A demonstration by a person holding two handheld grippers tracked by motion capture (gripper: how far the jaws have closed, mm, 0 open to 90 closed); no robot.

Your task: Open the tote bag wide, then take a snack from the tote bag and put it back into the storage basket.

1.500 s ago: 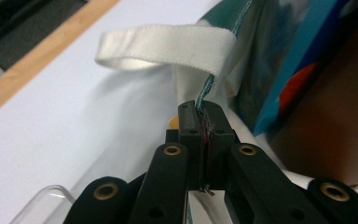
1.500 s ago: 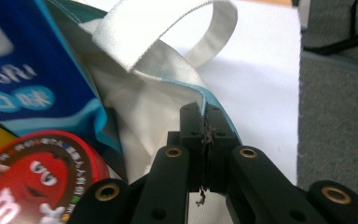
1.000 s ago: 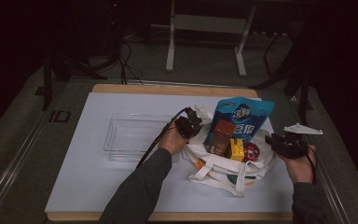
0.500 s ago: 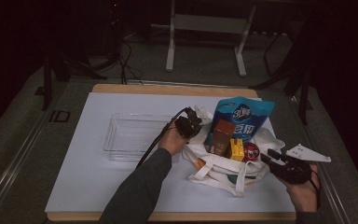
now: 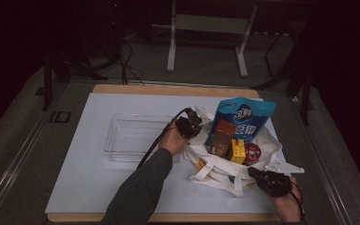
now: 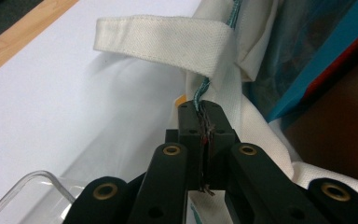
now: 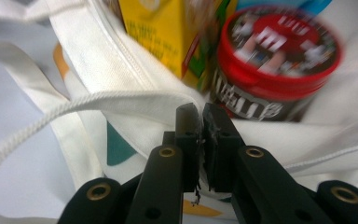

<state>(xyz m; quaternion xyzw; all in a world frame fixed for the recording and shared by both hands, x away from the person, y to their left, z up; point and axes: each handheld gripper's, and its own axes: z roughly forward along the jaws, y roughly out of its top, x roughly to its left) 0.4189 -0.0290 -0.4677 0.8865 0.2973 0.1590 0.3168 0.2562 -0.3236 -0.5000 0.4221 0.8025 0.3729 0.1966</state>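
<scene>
While the white tote bag (image 5: 225, 161) lies open on the desk (image 5: 89, 173), just right of a clear tray (image 5: 131, 138), the left tongs (image 6: 204, 126) are clamped on its far-left rim. The right tongs (image 7: 200, 122), whose jaws have just been closing, pinch the bag's near rim before a yellow carton (image 7: 163, 32) and red-lidded candy tub (image 7: 279, 60). A blue snack pouch (image 5: 243, 119) stands inside.

The high view looks forward and down from the near side over the whole table (image 5: 98, 187). Each gripper view sits very close, looking along its own jaws at the white tote bag (image 5: 267, 145) (image 6: 168, 42) (image 7: 98, 42), which all three views share.
</scene>
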